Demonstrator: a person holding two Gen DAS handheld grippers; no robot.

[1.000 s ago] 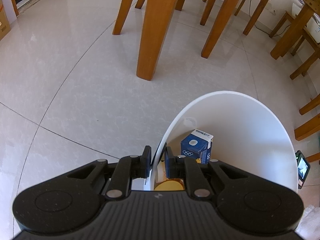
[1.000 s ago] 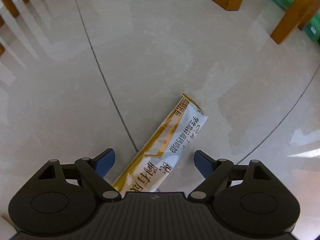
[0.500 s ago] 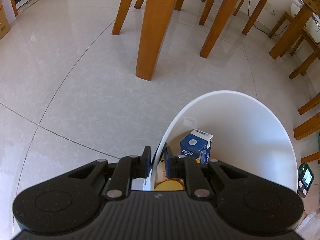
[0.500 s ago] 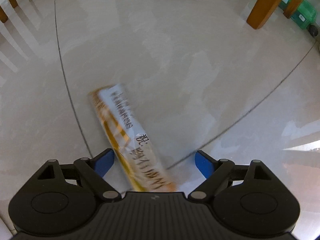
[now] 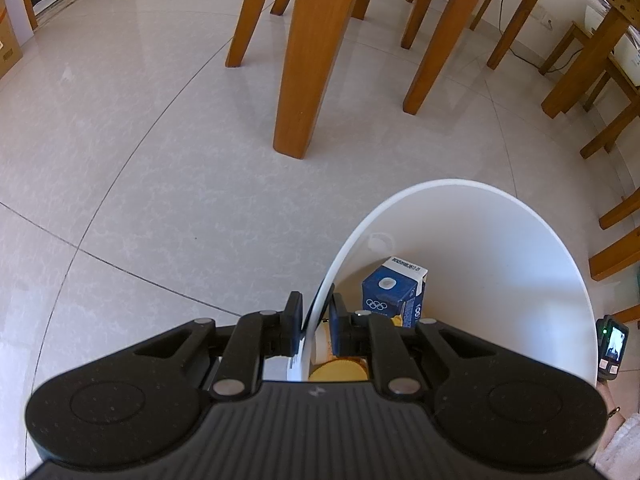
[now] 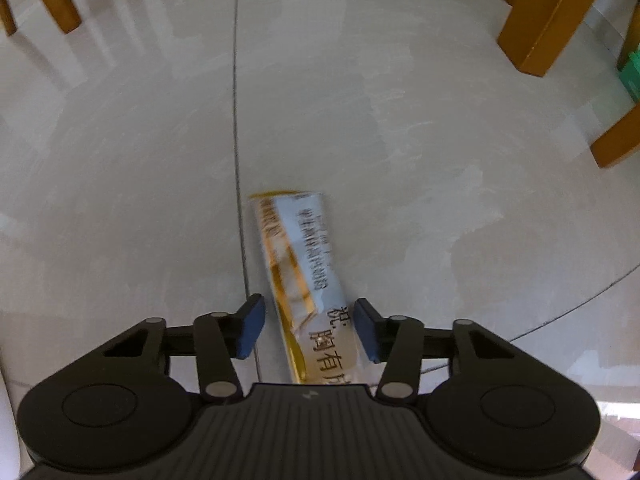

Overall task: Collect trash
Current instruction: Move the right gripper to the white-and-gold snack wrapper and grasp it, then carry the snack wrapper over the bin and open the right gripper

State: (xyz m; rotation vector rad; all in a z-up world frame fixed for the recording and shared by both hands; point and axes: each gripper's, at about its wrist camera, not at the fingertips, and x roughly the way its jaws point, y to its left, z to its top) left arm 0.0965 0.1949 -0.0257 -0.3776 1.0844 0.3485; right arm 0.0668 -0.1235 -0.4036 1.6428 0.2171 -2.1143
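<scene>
A long white and gold snack wrapper (image 6: 296, 248) lies flat on the tiled floor, and its near end runs between the jaws of my right gripper (image 6: 308, 328). Those jaws are closing around it, with a gap still showing at the left pad. My left gripper (image 5: 316, 320) is shut on the near rim of a white bin (image 5: 460, 184), one pad inside and one outside. Down in the bin stand a blue carton (image 5: 394, 292) and a round yellow lid (image 5: 340, 370).
Wooden table and chair legs (image 5: 308, 60) stand beyond the bin, with more along the right edge. A small device with a lit screen (image 5: 612, 344) sits right of the bin. Near the wrapper are a wooden leg (image 6: 548, 12) and a green box (image 6: 630, 76).
The right gripper's jaws have come much closer together. The wrapper now lies nearly straight between them instead of slanting across the view. The left gripper and bin have not moved.
</scene>
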